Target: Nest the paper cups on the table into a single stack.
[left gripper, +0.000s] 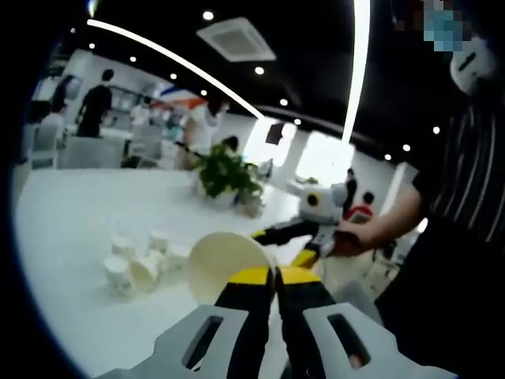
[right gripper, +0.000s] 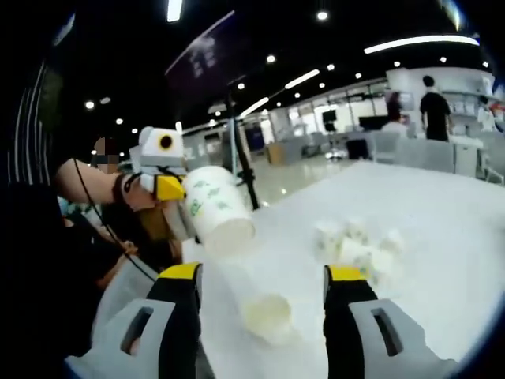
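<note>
The left claw (left gripper: 274, 276) is clamped on the rim of a white paper cup (left gripper: 225, 264) with green print, held up off the white bench (left gripper: 79, 221), its hollow looking bare. The right claw (right gripper: 260, 278) hangs wide apart over a single cup (right gripper: 267, 316) lying tipped on the bench. A cluster of cups (left gripper: 138, 264) waits farther along, near a potted plant (left gripper: 227, 175).

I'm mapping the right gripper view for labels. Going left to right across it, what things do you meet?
Person's forearm → left gripper → held paper cup → lone cup lying on the table → cluster of cups → standing person.
</note>
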The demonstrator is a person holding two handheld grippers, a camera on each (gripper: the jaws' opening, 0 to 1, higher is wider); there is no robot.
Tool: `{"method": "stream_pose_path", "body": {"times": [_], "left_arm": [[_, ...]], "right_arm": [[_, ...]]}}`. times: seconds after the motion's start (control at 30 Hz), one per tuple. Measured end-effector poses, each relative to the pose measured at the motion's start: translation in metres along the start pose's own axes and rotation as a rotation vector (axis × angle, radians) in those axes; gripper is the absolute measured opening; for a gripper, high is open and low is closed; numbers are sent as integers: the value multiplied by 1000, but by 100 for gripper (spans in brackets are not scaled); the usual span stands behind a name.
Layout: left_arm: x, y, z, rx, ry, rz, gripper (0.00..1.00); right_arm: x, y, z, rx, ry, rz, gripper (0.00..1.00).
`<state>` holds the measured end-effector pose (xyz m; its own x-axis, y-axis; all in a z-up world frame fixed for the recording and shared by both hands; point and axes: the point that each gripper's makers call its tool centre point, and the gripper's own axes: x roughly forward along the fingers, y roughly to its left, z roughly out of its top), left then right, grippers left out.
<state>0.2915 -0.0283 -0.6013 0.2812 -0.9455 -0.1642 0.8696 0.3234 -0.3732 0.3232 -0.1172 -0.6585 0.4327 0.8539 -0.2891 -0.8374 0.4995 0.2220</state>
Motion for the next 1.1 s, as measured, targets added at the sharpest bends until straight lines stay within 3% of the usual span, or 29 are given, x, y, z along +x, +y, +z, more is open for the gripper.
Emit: {"method": "stream_pose_path", "body": {"times": [0.2, 0.43, 0.63, 0.83, 1.1], "left_arm": [[3, -2, 3, 2, 22, -11, 0], [11, -5, 3, -1, 35, -12, 0], [3, 3, 8, -6, 39, -25, 0], [-2, 10, 3, 10, 66, -17, 0], [5, 7, -5, 49, 115, 8, 0]], "right_arm": [[-20, -25, 11, -11, -22, -99, 67], [-39, -53, 20, -20, -59, -196, 86], [-21, -56, 24, -69, -34, -220, 100], [-16, -54, 27, -147, -30, -233, 100], [-26, -56, 18, -117, -36, -238, 99]]}}
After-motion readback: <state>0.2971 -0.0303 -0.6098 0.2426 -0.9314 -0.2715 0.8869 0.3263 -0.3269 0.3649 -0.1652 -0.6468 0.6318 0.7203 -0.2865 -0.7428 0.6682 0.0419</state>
